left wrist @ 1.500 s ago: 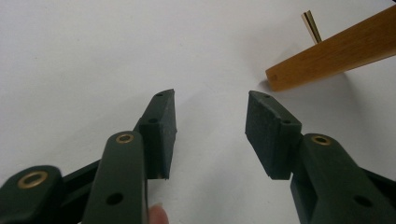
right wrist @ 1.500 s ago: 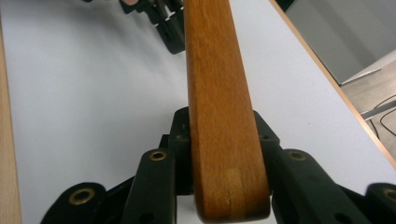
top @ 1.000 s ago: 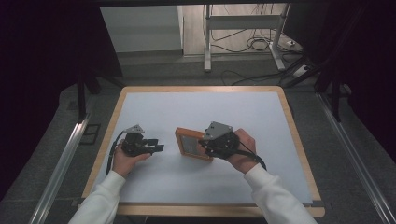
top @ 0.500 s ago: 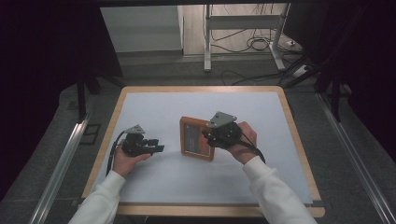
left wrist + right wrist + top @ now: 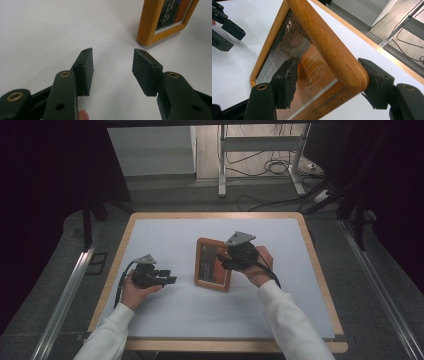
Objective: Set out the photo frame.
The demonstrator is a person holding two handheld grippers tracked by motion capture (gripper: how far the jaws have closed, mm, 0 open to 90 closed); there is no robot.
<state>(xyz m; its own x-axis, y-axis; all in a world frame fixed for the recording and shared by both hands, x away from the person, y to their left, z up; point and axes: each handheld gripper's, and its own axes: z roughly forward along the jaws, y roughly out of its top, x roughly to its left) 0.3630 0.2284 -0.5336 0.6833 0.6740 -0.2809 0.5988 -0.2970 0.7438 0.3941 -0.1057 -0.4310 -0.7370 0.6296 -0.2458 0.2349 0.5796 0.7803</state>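
Observation:
A wooden picture frame [image 5: 212,265] with a glass front stands tilted on the white table top [image 5: 165,240], near the middle. My right gripper [image 5: 223,262] reaches it from the right, jaws straddling the frame's [image 5: 329,47] corner. My right gripper [image 5: 328,63] has just been opening: one pad [image 5: 287,82] stands off the glass and the other pad [image 5: 374,82] sits at the frame's back. To the left, my left gripper [image 5: 171,280] lies low over the table, apart from the frame [image 5: 160,22]. My left gripper [image 5: 112,65] is open with nothing between its pads.
The white top has a wooden rim [image 5: 320,270]. Beyond the far edge lie a grey floor, a metal stand [image 5: 260,150] and loose cables [image 5: 275,167]. A metal rail [image 5: 65,300] runs along the left side.
The right hand has carried the frame a little farther and to the right, and tipped it from nearly flat to standing. Its jaws have spread wider. The left gripper has stayed put.

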